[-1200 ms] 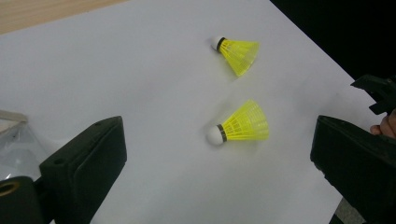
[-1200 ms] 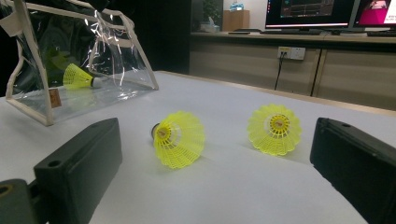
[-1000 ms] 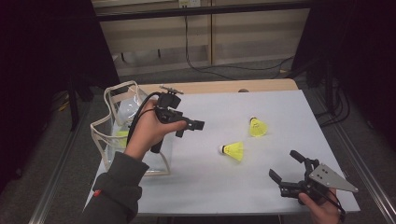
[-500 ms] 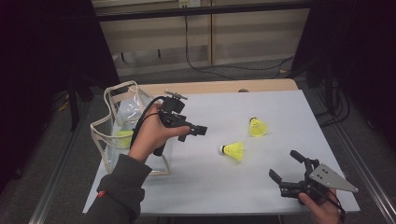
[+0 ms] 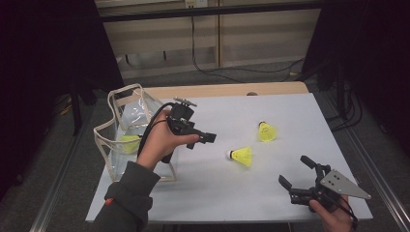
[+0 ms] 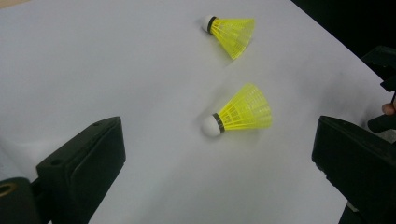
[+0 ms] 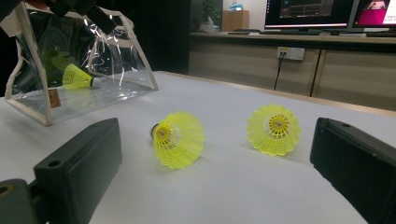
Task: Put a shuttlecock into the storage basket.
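Hovering above the white tabletop point(image 5: 203, 193) left of centre in the high view, the left tool point(image 5: 209, 138) is held in the person's left hand point(image 5: 159, 141), its tip pointing toward the right of the frame at the nearer shuttlecock point(image 5: 241, 155). Its own view shows both black jaws spread wide and released, one at the lower left and one at the lower right of the frame, with nothing between them but bare tabletop; that same shuttlecock point(image 6: 243, 113) lies on its side in mid-frame, white cork toward the lower left, clear of both jaws. A second shuttlecock point(image 6: 229, 31) lies near the top of that frame, well apart from the first. In the high view it sits right of centre point(image 5: 266, 131), cork toward the far edge. The right tool point(image 5: 296, 176) is in the lower right of the high view, held low near the tabletop's near edge, jaws likewise parted and holding nothing. Its own view looks across the surface: the two loose shuttlecocks point(image 7: 177, 139) point(image 7: 273, 129) lie side by side in mid-frame, skirts facing the camera. A clear pouch point(image 5: 126, 126) with pale trim stands open at the left edge of the tabletop, and a third shuttlecock point(image 7: 79, 78) lies inside it, seen at the upper left of the right gripper view.
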A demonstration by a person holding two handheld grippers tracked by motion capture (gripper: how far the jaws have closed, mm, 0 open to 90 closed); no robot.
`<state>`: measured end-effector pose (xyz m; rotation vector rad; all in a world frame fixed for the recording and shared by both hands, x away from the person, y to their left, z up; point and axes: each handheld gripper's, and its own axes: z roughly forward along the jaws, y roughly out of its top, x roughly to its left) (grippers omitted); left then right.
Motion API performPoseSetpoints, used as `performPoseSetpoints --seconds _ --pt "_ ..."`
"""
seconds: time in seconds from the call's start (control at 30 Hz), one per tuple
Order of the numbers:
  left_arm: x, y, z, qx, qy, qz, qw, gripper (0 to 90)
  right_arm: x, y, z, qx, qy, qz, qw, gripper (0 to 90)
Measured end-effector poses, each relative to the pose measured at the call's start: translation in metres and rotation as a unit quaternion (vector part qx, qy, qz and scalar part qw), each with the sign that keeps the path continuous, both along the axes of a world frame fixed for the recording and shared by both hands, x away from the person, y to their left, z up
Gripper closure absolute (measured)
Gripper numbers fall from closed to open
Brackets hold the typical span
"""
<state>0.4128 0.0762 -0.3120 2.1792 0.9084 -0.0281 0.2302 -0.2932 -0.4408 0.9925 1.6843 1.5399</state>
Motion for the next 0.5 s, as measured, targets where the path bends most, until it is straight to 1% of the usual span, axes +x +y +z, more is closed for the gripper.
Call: performPoseSetpoints --seconds 0.13,0.27,0.5 --pt "-0.0003 -0.0012 -0.0024 0.006 -0.003 -0.002 1.0000 3.2 0.0000 0.0000 0.0000 0.000 0.000 0.000 1.0000 2.0" --pt "-0.0009 -0.0032 -0.0046 0.005 -0.003 -0.002 1.0000 3.6 0.0001 0.0000 0.0000 0.000 -0.001 0.001 1.0000 1.9" --pt "-0.0010 -0.0050 -0.0080 0.010 -0.005 -0.007 0.9999 3.7 -0.0002 0.0001 0.0003 0.001 -0.001 0.000 1.0000 1.9"
